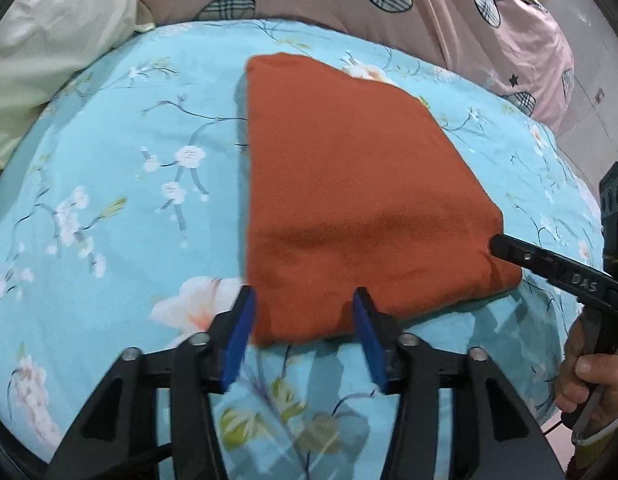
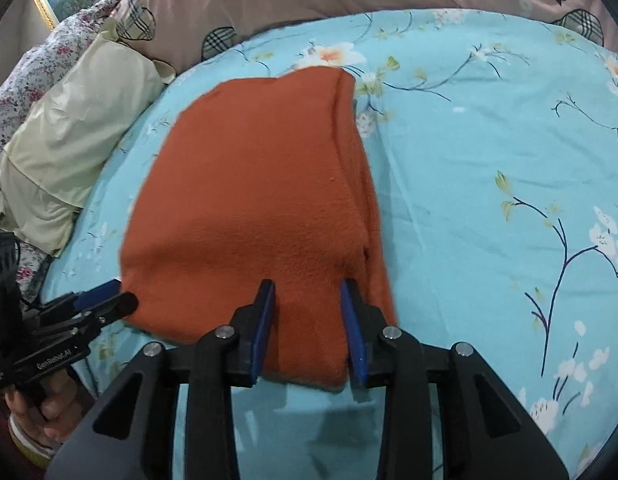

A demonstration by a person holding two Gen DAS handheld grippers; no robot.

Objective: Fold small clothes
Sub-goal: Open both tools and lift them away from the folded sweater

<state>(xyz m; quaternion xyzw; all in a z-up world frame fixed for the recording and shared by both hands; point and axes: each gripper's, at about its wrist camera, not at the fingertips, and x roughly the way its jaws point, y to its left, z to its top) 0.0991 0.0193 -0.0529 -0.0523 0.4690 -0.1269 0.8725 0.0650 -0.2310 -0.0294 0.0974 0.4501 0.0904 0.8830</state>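
The orange cloth (image 1: 349, 184) is lying folded on the bed (image 1: 129, 168). The left hand-held gripper (image 1: 305, 312) is straddling its near edge, jaws apart, gripping nothing; the right hand-held gripper (image 2: 309, 304) is likewise open over the near corner. I'd pinch both near corners evenly before folding away.

Blue floral bedsheet (image 2: 489, 160); pale yellow pillow (image 2: 81, 136); pink plaid-patterned quilt (image 1: 449, 12) behind
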